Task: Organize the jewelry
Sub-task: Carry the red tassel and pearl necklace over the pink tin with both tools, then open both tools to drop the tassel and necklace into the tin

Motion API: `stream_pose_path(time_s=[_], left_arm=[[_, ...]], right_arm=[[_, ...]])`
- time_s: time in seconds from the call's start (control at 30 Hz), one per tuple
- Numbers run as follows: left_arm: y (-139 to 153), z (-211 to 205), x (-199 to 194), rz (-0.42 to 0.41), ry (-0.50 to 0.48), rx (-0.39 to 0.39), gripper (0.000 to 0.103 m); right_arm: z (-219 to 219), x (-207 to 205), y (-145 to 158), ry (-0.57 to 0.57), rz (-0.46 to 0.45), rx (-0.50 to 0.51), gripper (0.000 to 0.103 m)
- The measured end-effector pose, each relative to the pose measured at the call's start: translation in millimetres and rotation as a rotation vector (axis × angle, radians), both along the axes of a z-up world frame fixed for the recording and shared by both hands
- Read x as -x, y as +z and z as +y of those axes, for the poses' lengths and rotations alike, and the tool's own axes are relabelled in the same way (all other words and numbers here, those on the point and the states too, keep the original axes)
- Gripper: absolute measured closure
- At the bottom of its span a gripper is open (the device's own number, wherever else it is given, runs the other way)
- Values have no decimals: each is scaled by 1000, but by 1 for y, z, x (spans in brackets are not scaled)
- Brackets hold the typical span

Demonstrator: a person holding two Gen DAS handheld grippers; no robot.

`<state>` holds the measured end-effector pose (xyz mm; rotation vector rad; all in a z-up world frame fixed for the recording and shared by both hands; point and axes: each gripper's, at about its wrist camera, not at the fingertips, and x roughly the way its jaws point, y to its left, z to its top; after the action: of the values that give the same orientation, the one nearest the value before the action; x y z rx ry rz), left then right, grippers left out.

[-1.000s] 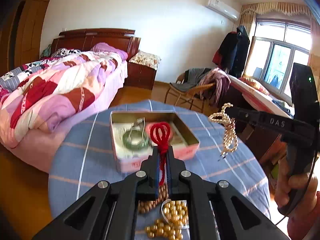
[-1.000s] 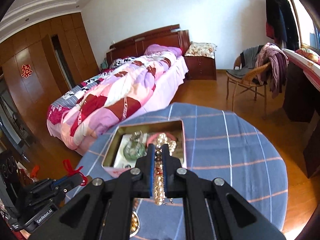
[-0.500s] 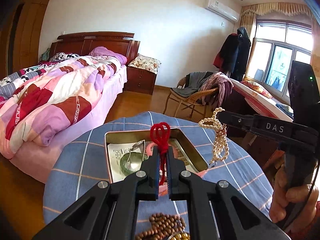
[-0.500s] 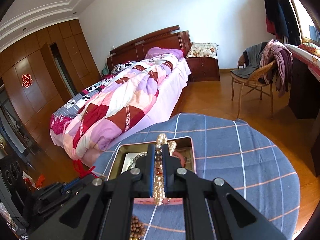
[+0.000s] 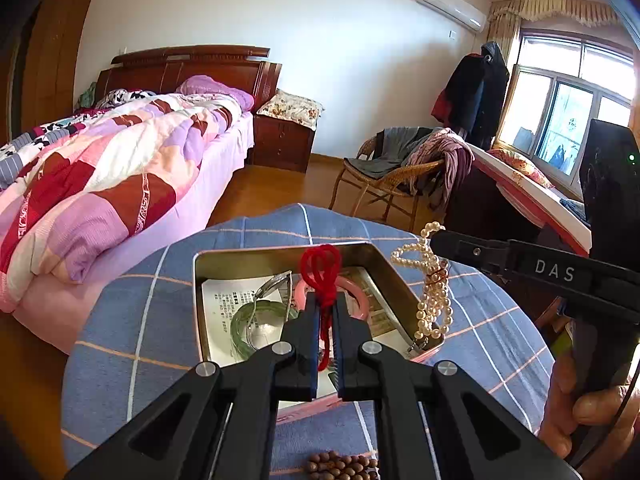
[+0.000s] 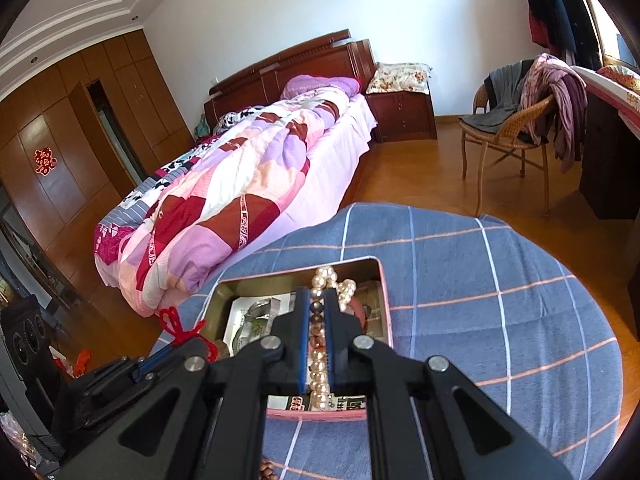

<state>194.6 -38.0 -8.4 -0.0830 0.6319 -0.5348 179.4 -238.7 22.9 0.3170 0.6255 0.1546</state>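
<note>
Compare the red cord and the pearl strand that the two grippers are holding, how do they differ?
The red cord is thin knotted string; the pearl strand is a string of round cream beads. The cord sticks up as a small loop from the left gripper; the strand dangles in long loops from the right gripper. Both are clamped in shut grippers over the open tin.

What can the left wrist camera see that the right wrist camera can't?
Only the left wrist view shows the window, the air conditioner and the hand holding the right tool. Only the right wrist view shows the wardrobe. Both show the tin box, pearl necklace, red cord and bed.
</note>
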Motion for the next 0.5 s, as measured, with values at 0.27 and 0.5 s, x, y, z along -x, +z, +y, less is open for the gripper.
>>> stream_pose_path(time_s=[0.27,0.5], left_arm=[[-14,-6,-10,41,4,-27,99],[-24,-10,-16,65,1,-57,99]], right_arm=[[1,-8,-15,6,37,19,93],[1,-14,-30,12,73,22,93]])
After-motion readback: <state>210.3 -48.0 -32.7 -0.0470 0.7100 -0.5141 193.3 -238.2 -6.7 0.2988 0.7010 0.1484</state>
